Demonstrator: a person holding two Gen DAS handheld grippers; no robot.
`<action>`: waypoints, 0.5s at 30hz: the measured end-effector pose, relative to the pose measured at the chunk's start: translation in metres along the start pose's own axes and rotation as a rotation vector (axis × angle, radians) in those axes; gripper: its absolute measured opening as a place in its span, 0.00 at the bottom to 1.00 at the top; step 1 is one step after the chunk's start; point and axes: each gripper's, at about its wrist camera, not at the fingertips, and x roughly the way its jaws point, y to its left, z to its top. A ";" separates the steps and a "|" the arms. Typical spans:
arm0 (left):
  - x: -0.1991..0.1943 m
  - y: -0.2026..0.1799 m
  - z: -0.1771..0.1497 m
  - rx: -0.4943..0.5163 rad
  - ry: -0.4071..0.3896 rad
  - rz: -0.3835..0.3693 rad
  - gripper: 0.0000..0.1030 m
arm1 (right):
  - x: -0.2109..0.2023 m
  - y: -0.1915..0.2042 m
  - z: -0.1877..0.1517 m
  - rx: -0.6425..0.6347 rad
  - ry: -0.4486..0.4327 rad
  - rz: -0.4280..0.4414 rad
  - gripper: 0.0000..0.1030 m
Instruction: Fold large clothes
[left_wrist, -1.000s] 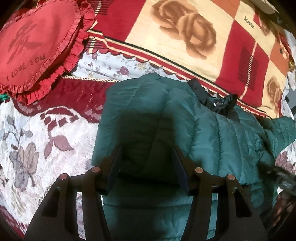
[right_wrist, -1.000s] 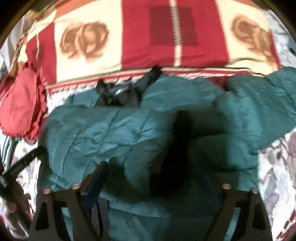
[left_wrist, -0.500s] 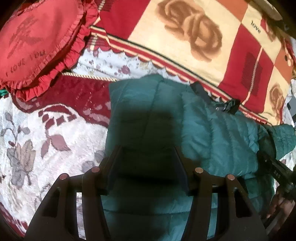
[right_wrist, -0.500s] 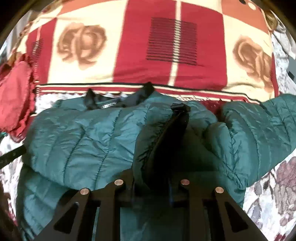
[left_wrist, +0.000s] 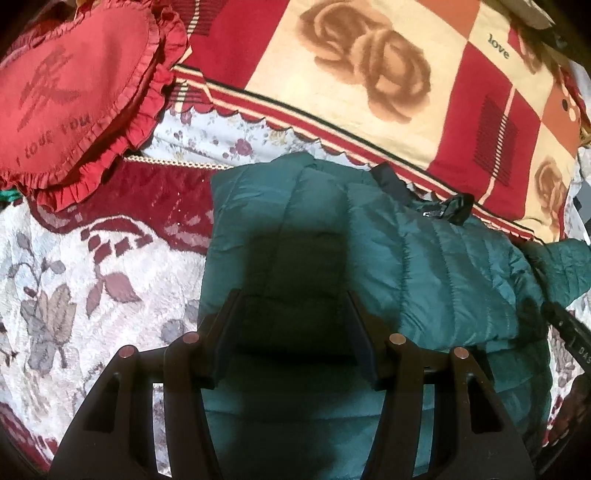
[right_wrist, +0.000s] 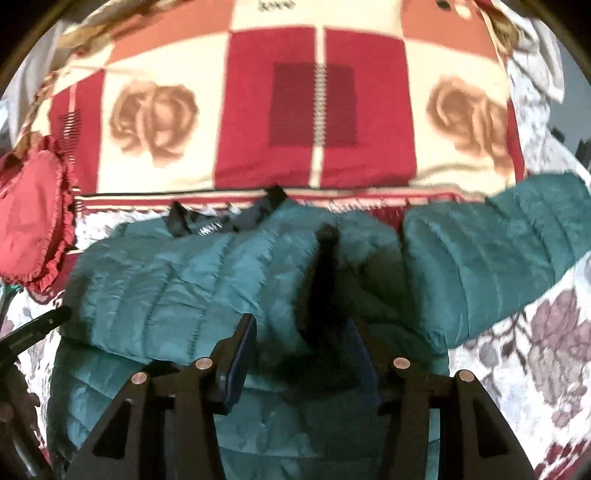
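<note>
- One green puffer jacket (left_wrist: 424, 258) lay on the bed's floral cover (left_wrist: 74, 295), its dark collar (right_wrist: 221, 221) toward the far edge where the red-and-cream rose blanket (right_wrist: 314, 129) began.
- The left gripper (left_wrist: 291, 332) hovered over the jacket's left side with its jaws spread wide and nothing between them.
- The right gripper (right_wrist: 303, 343) was also parted; a raised ridge of jacket fabric stood between its fingers, but whether either pad touched the fabric could not be told.
- One sleeve (right_wrist: 498, 266) stretched out toward the bed's right edge, not yet folded in.
- Likely risk: the slick, puffy shell could spring back open once let go, since padded panels resist a crease.
- Another risk, as a judgement: a pinch on only the top layer would drag the jacket across the cover rather than fold it.
- The loose sleeve could slide off the right edge if the body were pulled leftward.
- Counted: one jacket, two grippers, one heart-shaped red cushion (left_wrist: 74, 92) at the far left corner, one rose blanket.
</note>
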 end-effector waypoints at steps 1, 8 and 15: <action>-0.002 -0.002 0.000 0.006 -0.001 0.001 0.53 | -0.001 0.006 0.001 -0.022 -0.001 0.008 0.41; -0.007 -0.012 -0.005 0.042 -0.005 0.011 0.53 | 0.038 0.014 -0.011 -0.062 0.111 -0.038 0.41; -0.012 -0.022 -0.010 0.078 -0.007 0.015 0.53 | 0.037 -0.013 -0.020 0.044 0.167 0.006 0.41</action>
